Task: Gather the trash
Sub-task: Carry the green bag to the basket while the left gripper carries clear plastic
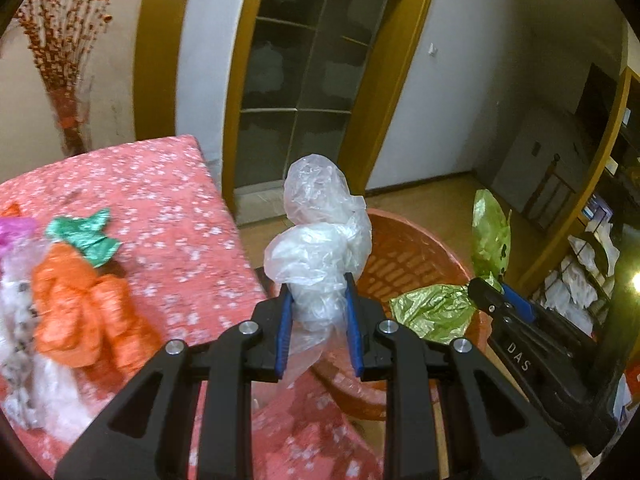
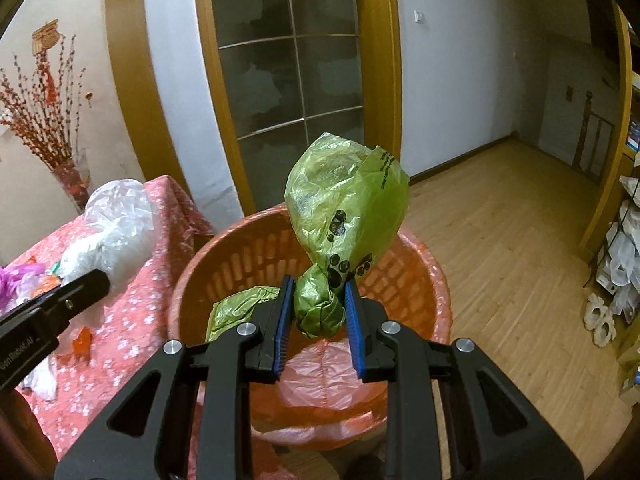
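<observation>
My left gripper [image 1: 318,294] is shut on a crumpled clear plastic bag [image 1: 320,220] and holds it at the table's right edge, just left of the orange laundry-style basket [image 1: 420,256]. My right gripper [image 2: 318,296] is shut on a green plastic bag [image 2: 344,204] and holds it above the basket [image 2: 400,280]. The basket is lined with a pink bag [image 2: 332,376]. The green bag also shows in the left wrist view [image 1: 436,308], and the clear bag in the right wrist view [image 2: 116,220]. More trash lies on the table: an orange bag [image 1: 80,312], a green wrapper [image 1: 86,234], white plastic [image 1: 36,392].
The table has a pink flowered cloth [image 1: 168,200] and stands left of the basket. A glass door with a wooden frame [image 2: 288,80] is behind. Wooden floor [image 2: 500,240] stretches to the right, with shelves of goods [image 2: 616,264] at the far right. A vase of red branches [image 2: 52,136] stands far left.
</observation>
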Available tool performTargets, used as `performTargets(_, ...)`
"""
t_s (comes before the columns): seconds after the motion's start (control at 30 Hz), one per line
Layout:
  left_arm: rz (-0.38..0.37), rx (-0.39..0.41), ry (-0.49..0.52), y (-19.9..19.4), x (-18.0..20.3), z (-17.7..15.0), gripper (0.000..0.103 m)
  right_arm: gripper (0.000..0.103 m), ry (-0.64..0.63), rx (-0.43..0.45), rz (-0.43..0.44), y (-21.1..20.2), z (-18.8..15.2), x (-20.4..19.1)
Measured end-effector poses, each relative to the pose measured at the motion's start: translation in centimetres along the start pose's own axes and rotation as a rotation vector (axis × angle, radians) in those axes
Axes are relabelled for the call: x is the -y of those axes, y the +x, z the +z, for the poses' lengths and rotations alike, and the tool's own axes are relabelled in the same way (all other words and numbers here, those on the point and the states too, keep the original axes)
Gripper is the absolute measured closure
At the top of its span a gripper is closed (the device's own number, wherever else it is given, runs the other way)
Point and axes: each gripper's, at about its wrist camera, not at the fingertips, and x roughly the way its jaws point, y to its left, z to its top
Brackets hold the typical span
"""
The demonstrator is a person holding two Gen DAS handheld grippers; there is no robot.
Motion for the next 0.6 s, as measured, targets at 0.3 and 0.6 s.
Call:
performTargets(0.3, -0.031, -0.060, 0.012, 4.0, 1.3, 0.5, 0.075, 0.076, 0.021, -0.008, 0.001, 2.2, 0.8, 0.5)
performTargets(0.6, -0.035, -0.115, 0.001, 6.3, 1.0, -0.1, 0.061, 0.051, 0.028, -0.004, -0.014, 2.0, 0.4, 1.3)
